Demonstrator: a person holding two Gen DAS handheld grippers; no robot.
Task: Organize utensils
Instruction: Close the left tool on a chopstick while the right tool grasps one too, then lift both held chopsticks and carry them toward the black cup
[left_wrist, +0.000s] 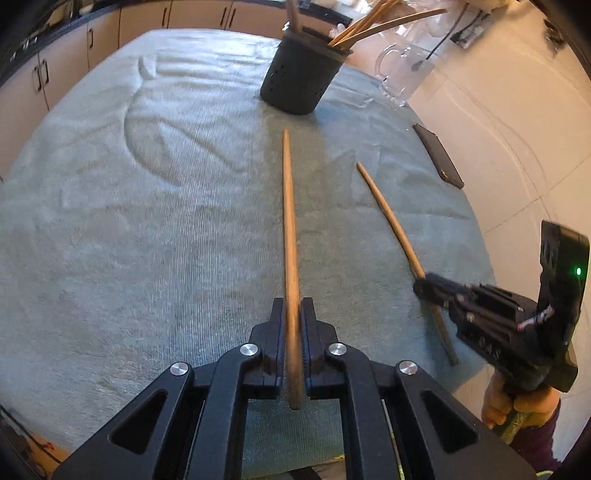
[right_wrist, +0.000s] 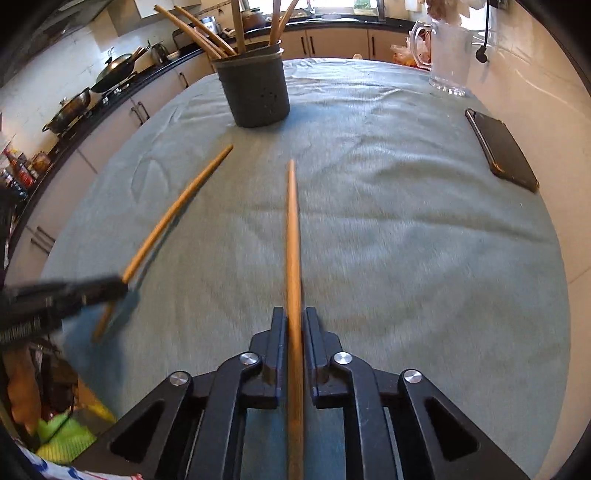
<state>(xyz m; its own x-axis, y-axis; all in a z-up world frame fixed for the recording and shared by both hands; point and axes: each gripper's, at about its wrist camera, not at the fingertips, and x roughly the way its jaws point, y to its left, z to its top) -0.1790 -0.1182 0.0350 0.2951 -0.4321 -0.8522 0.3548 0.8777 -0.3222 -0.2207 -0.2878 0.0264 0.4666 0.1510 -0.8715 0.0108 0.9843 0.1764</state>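
Left gripper (left_wrist: 293, 314) and right gripper (right_wrist: 294, 321) each clamped on a chopstick (left_wrist: 289, 206) (right_wrist: 293, 229), tips toward the holder (left_wrist: 301, 70).

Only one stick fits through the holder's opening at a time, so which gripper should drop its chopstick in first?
Probably the right gripper: its chopstick points nearly at the holder.

No readable text turns up in either view. The nearest thing is some raised lettering on the side of the black plastic right gripper (left_wrist: 424, 288), low on its body near the person's hand, and it is too blurred and too angled to spell out. Just above that lettering a small green indicator light (left_wrist: 578, 271) glows on the same black body; it is a plain dot, carrying no symbol or number.
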